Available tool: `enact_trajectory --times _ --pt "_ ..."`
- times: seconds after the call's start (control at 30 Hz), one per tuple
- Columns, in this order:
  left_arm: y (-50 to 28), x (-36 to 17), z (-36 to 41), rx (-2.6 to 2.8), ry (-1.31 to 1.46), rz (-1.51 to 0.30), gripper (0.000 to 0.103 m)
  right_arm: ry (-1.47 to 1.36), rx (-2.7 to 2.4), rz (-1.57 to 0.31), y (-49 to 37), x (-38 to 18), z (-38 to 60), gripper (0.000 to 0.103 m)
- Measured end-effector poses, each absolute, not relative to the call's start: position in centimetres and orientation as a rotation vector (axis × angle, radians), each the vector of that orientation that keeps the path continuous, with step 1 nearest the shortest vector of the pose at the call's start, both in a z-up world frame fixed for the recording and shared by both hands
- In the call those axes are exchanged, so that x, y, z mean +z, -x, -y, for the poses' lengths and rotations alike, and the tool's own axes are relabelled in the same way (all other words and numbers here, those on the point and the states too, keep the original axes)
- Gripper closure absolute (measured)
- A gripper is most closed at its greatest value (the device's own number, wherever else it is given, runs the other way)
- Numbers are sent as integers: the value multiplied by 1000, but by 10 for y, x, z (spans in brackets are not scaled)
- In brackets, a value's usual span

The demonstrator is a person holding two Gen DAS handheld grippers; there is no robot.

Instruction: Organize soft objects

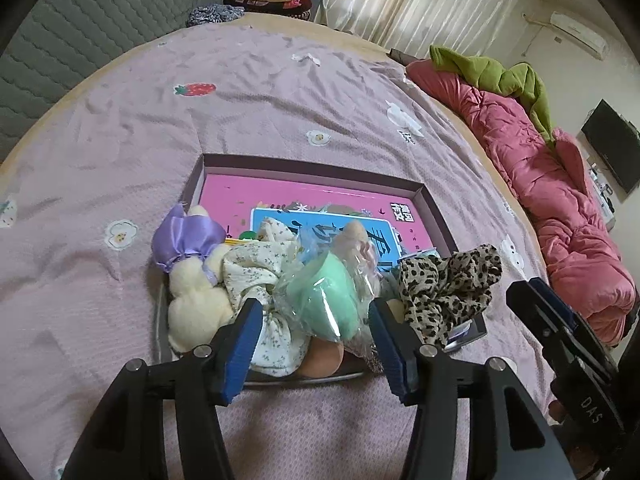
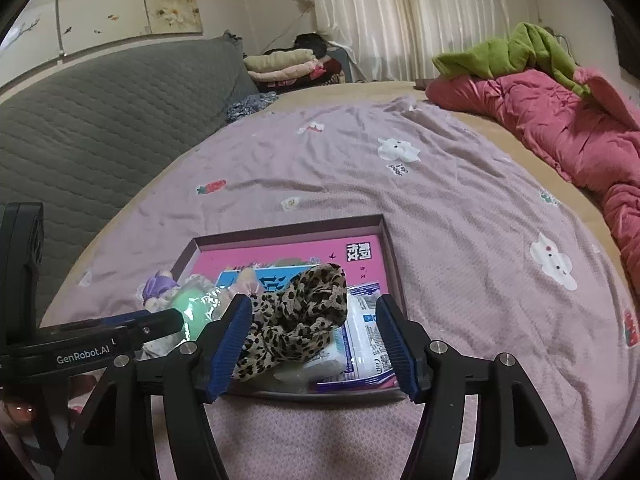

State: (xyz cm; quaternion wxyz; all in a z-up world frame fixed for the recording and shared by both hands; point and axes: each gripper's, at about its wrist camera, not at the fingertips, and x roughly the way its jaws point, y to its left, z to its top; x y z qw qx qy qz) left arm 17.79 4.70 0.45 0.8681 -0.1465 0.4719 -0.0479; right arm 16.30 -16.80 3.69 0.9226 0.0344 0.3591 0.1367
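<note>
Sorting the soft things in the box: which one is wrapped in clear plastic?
The mint-green item, between the floral cloth and the leopard-print scrunchie; the others are bare fabric or plush.

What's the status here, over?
Both grippers open, left and right. Soft items piled in tray. Scarf between right fingers, ungripped.

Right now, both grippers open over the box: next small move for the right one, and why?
Probably ease the right gripper forward and close on the leopard scarf. Its fingers stand open either side of the scarf, which lies on top of the pile in the box, free of the left gripper, which faces the green bundle.
</note>
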Motion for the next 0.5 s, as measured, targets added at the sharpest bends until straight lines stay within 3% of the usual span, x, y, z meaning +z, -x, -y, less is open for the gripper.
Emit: enact_trajectory --times 0.5 --pt "-113 23 -31 6 196 -932 47 -22 287 -726 -107 43 172 30"
